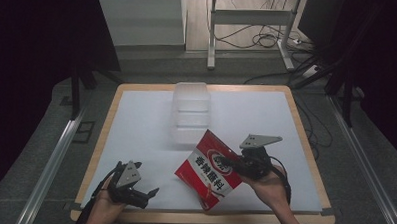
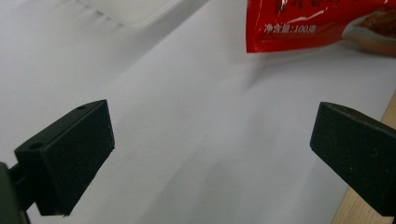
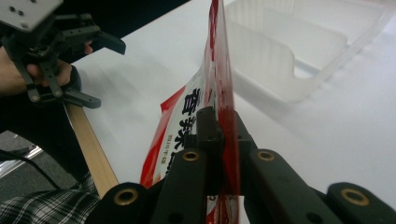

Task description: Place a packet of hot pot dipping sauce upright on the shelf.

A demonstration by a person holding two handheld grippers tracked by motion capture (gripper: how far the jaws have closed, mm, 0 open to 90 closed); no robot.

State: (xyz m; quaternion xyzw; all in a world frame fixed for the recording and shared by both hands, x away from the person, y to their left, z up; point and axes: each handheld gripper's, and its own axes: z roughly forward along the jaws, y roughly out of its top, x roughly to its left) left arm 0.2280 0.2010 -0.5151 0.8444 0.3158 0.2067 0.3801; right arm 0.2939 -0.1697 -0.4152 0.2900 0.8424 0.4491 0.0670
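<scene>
On the table, near edge: right claw (image 1: 238, 163) clamped on a red pouch (image 1: 208, 171), jaws pinching its edge; pouch held up off the sheet, tilted, at 5 o'clock of the table.
Left claw (image 1: 144, 190): at 7 o'clock, jaws spread wide, gripping nothing; hovering just over the white sheet in the left gripper view.
Surface: table (image 1: 305, 141) with a pale wooden rim, covered by a white sheet; matte, plain.
Container: clear plastic container (image 1: 190, 111) at 12 o'clock of the sheet, ribbed into compartments, just beyond the pouch's upper corner; apart from it.
Room: dim; grey floor, metal rails (image 1: 55, 157) on both sides of the table, white metal stand (image 1: 249, 23) behind at 12 o'clock, black cables (image 1: 261, 39) looped on the floor beneath it.
Writing: white Chinese characters across the pouch front with a round logo above them; in the left gripper view "100" readable after small white characters along the pouch (image 2: 317, 23) edge; rest too blurred to read.
Person: hand (image 1: 271, 187) around the right claw, checked sleeve (image 3: 42, 207) in the right gripper view.
</scene>
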